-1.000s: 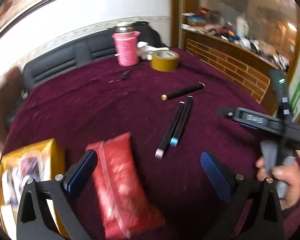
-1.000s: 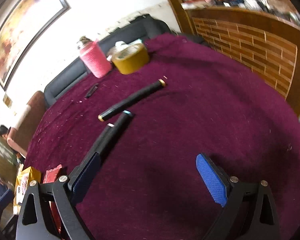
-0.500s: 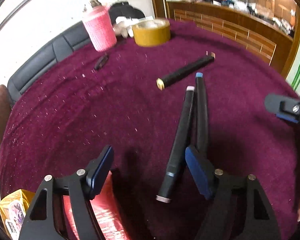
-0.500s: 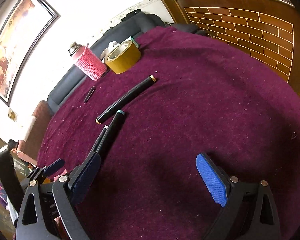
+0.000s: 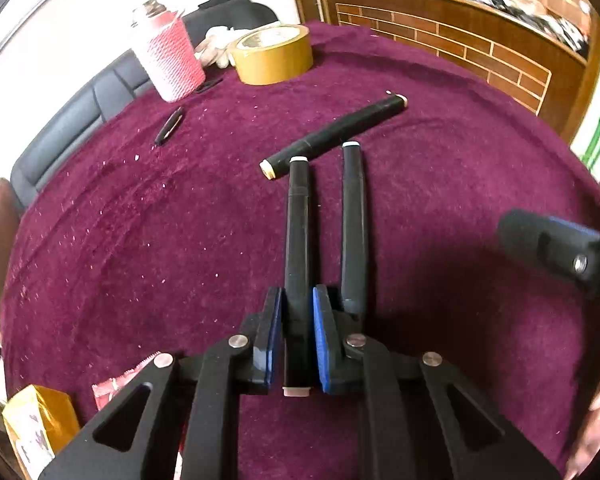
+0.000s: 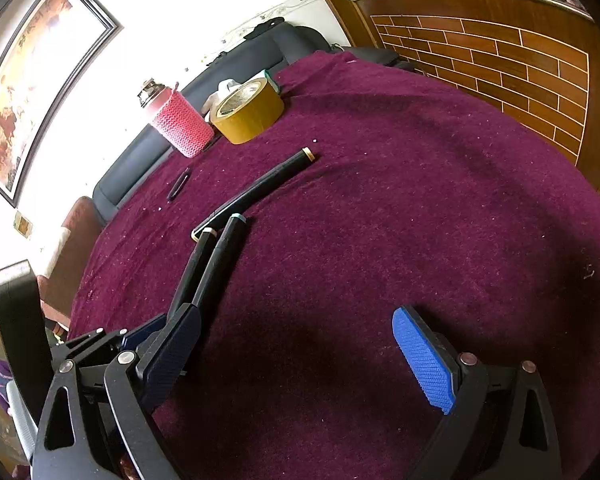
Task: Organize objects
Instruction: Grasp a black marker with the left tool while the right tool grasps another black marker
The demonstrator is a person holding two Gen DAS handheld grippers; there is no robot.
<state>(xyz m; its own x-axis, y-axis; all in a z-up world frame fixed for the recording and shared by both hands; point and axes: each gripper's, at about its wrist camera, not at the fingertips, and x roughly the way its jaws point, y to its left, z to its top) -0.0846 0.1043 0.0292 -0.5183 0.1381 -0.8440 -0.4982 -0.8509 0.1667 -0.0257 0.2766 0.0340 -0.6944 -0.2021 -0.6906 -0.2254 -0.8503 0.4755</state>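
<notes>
Gripping the near end of a black marker with a white end cap (image 5: 297, 240), my left gripper (image 5: 296, 344) has its blue pads (image 5: 321, 344) pressed on the barrel from both sides, so it is clamped on that marker. My left wrist view shows this grip straight on; my right wrist view shows the same left gripper (image 6: 140, 340) only from the side, half hidden behind my own near finger. My right gripper (image 6: 300, 360) stands wide apart over bare cloth with nothing between its pads.

The clamped marker is long, matt black and slightly tapered, pointing straight ahead of my left tool. A second black marker with a pale blue cap (image 5: 354, 224) lies just beside it on the right, apart at the far ends. A third black marker with gold end bands (image 5: 334, 134) lies crosswise just beyond both tips.

The dark maroon velvet tablecloth (image 5: 140, 240) is open to the left of my left tool. Farther ahead stand a yellow-brown roll of packing tape (image 5: 274, 56) and a bottle in a pink knitted sleeve (image 5: 168, 58). The table's far edge meets a dark sofa (image 5: 80, 108).
</notes>
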